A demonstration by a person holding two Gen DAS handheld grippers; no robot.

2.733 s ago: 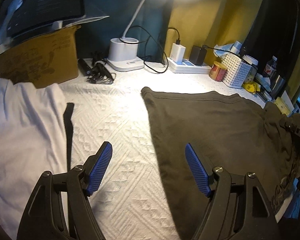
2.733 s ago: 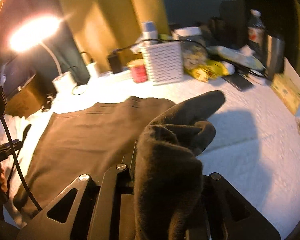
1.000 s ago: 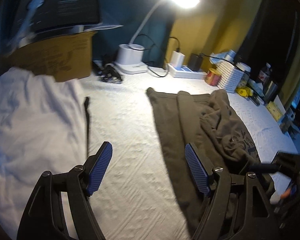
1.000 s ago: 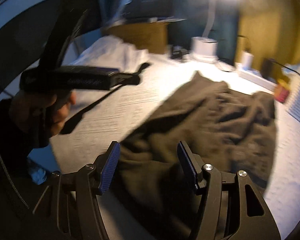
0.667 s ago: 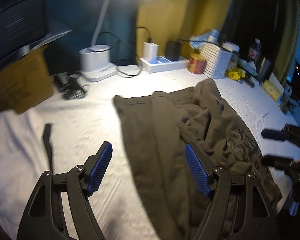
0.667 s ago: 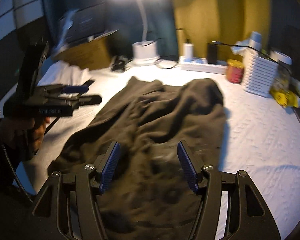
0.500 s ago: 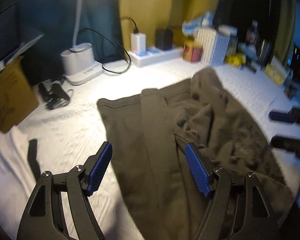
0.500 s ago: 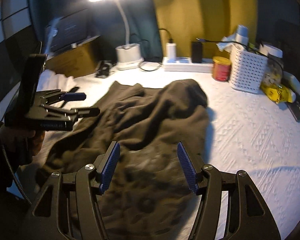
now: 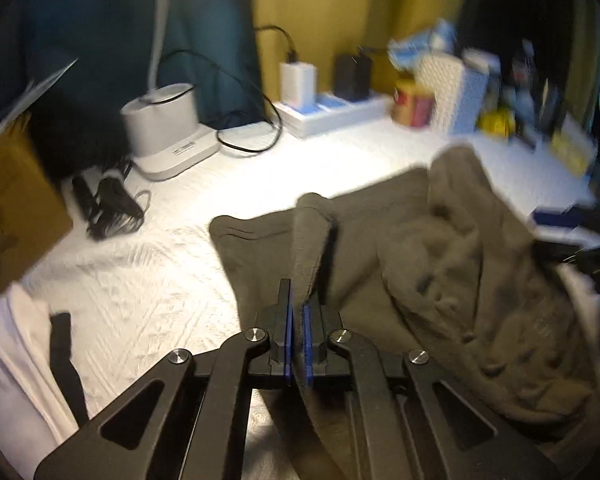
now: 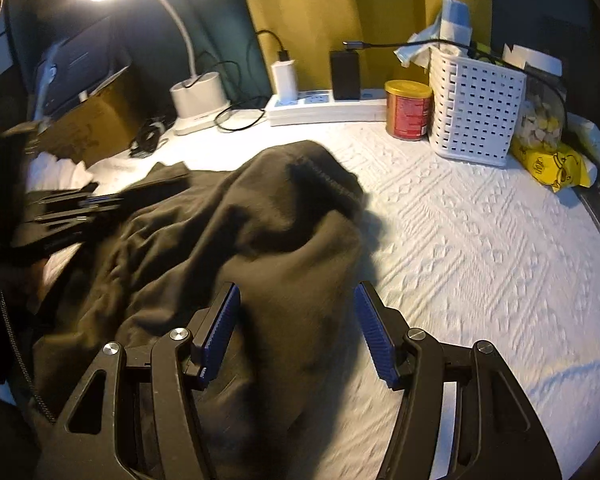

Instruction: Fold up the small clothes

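So the left claw (image 9: 297, 344) has just snapped closed, and it's pinching a fold of the olive shirt (image 9: 440, 264) between its blue pads. Half a second back those jaws were wide apart with the cloth just lying between them, so this is the actual grab happening. The fabric rises in a little ridge from the pads up toward the shirt's far hem.

Right claw (image 10: 296, 332) is spread wide, hovering over the rumpled right side of the shirt with nothing gripped; the cloth bulges up between its fingers but the pads aren't pressing on it as far as I can tell.

The shirt sits in the middle of the white quilted table (image 10: 480, 240), left part fairly flat, right part piled over itself in a messy heap. The lamp (image 9: 168, 120) and white basket (image 10: 476, 108) are well clear at the back.

My read: one side is secured now, so the right claw probably needs its own pinch before the heap can be pulled straight and folded properly. Fold isn't neat yet
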